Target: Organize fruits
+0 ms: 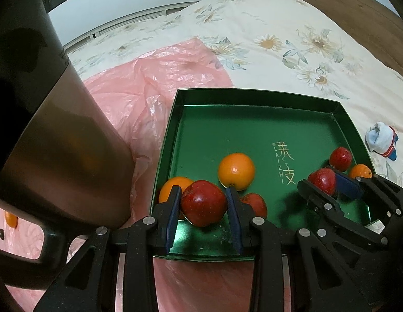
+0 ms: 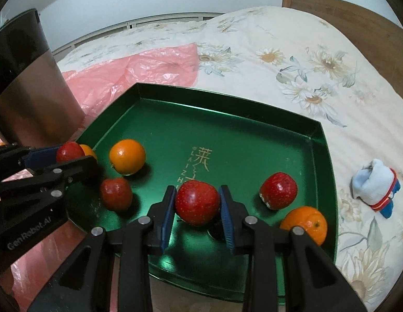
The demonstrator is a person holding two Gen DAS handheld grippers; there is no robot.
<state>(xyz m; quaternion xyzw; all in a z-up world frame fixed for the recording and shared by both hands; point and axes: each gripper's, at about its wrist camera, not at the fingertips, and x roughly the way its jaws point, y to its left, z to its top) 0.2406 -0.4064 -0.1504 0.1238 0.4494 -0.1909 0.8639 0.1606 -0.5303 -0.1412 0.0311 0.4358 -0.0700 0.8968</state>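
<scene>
A green tray [image 1: 339,119] [image 2: 316,140] lies on the bed and holds red apples and oranges. My left gripper [image 1: 204,191] [image 2: 74,156] is shut on a red apple [image 1: 204,204] [image 2: 69,152] at the tray's near left, with its blue pads pressed on both sides. My right gripper [image 2: 197,189] [image 1: 327,182] is shut on another red apple [image 2: 197,200] [image 1: 322,180] near the tray's middle front. Loose in the tray are an orange [image 1: 236,170] [image 2: 127,156], a second orange [image 1: 173,188], a red apple [image 2: 115,193], another red apple [image 2: 278,191] and a small orange [image 2: 304,223].
A tall bronze and black container [image 1: 63,140] [image 2: 27,78] stands close on the left. Pink plastic sheeting [image 1: 149,78] lies under and behind the tray, with a small orange [image 1: 11,219] on it. Rolled socks [image 2: 374,187] lie on the floral bedspread [image 2: 292,65] at the right.
</scene>
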